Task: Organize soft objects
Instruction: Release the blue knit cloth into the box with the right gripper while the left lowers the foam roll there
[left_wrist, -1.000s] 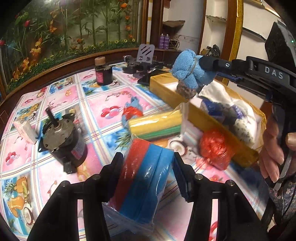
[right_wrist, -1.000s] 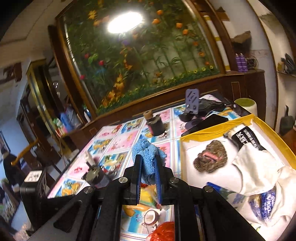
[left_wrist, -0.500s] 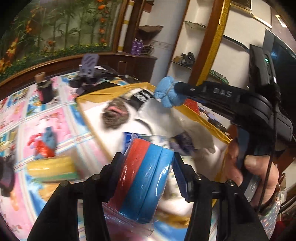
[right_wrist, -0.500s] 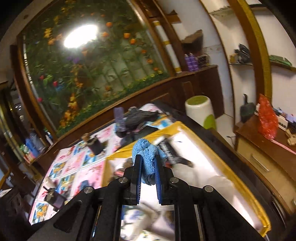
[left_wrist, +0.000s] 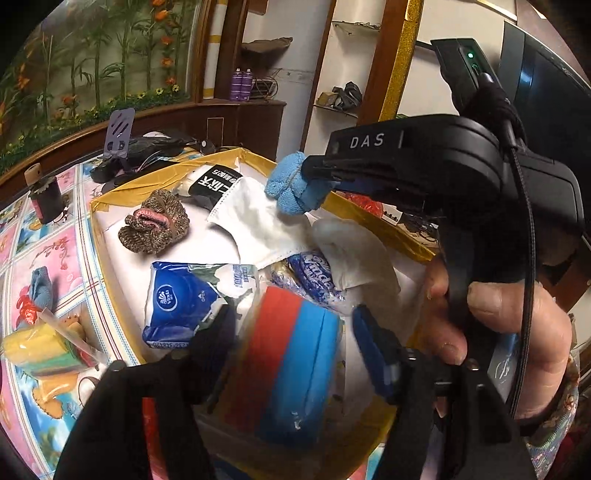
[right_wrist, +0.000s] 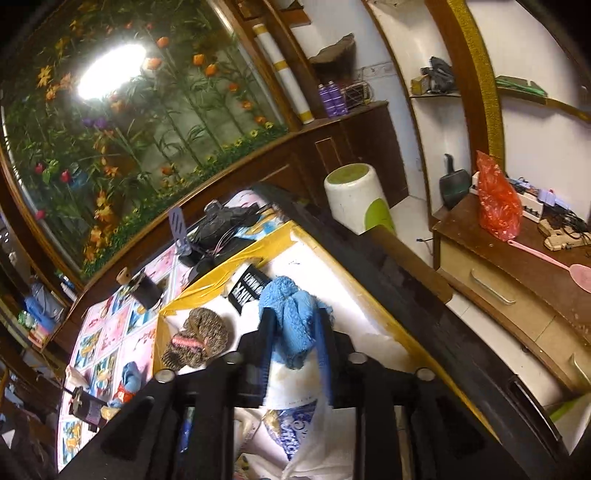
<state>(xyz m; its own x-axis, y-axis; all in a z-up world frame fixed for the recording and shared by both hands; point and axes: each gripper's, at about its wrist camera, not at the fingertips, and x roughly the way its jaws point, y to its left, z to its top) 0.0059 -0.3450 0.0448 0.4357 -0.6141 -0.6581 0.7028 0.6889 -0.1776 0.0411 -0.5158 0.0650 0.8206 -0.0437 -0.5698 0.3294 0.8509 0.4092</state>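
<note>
Both hands hang over the yellow-rimmed box (left_wrist: 110, 295). The left gripper (left_wrist: 291, 332) has opened around the wrapped sponge pack (left_wrist: 291, 369), low in the frame, long axis upright, directly above tissue packs (left_wrist: 177, 299). The right gripper (right_wrist: 295, 328), upper right, pinches a blue cloth (right_wrist: 291, 317) above the white mask (left_wrist: 258, 221).

Red-and-blue wrapped sponge pack (left_wrist: 291, 362) upright above yellow-rimmed box (left_wrist: 96, 236), fluffy blue cloth (right_wrist: 291, 319) bunched over it, brown knit piece (left_wrist: 155, 226) lying inside

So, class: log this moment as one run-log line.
left gripper: open around sponge pack | right gripper: shut on blue cloth | both over box
</note>
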